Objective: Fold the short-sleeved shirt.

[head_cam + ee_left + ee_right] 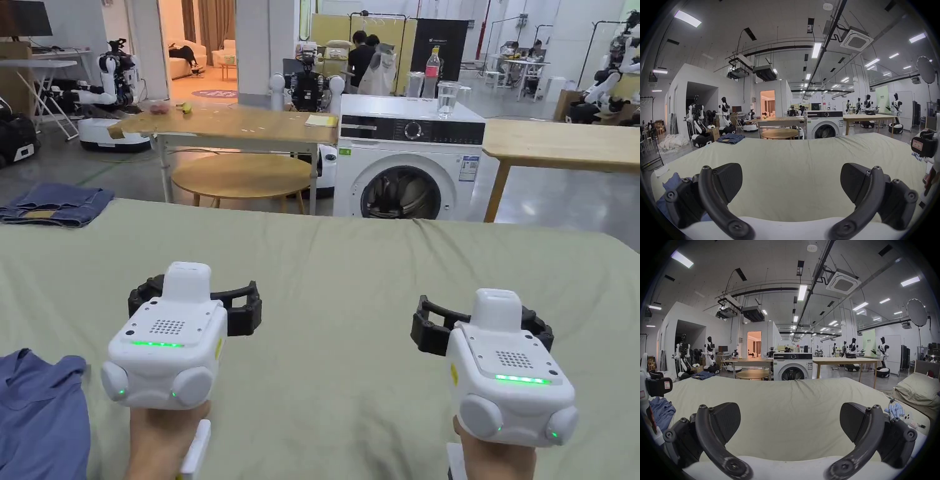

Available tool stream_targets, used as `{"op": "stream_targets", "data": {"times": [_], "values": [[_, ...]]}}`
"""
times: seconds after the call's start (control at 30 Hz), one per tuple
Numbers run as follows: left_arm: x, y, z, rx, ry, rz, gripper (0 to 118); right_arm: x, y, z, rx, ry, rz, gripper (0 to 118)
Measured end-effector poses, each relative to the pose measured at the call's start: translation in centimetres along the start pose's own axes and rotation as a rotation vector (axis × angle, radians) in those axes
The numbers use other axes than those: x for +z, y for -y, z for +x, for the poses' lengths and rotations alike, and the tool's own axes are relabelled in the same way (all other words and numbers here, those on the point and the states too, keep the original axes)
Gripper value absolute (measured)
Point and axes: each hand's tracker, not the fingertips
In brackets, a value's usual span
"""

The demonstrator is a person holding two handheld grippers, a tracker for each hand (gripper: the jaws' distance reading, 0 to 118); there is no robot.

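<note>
A crumpled blue shirt [37,419] lies at the near left corner of the pale green bed sheet [350,275]; it also shows as the blue shirt [662,410] at the left of the right gripper view and the blue shirt [672,180] behind the left jaw. My left gripper [194,297] hovers just right of it, jaws wide apart, nothing between them. My right gripper [481,322] is held level with it farther right, also open and empty. In their own views the left gripper [791,183] and right gripper [789,421] face bare sheet.
Folded jeans [56,203] rest on the far left corner of the bed. A washing machine [406,162], a round low table [240,175] and wooden tables [562,144] stand beyond. Small light-blue items [894,410] lie at the bed's right edge.
</note>
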Motion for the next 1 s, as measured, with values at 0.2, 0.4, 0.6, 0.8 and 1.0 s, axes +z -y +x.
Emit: {"op": "stream_targets", "data": {"times": [0.2,0.4,0.6,0.8,1.0], "values": [[0.4,0.5,-0.1,0.017,0.012,-0.016,117,0.5,-0.1,0.1,0.000,-0.016,0.019,118],[0.9,0.7,-0.1,0.017,-0.006,-0.008,117,0.9,-0.3,-0.1,-0.010,-0.020,0.026,118],[1.0,0.4,-0.5,0.020,-0.003,0.001,117,1.0,-0.3,-0.7,0.027,-0.043,0.036,118],[1.1,0.1,-0.6,-0.005,-0.009,0.022,117,1.1,-0.1,-0.9,0.018,-0.044,0.023,118],[1.3,0.0,-0.4,-0.038,0.015,0.018,117,0.9,0.0,-0.5,-0.008,-0.016,0.015,118]]}}
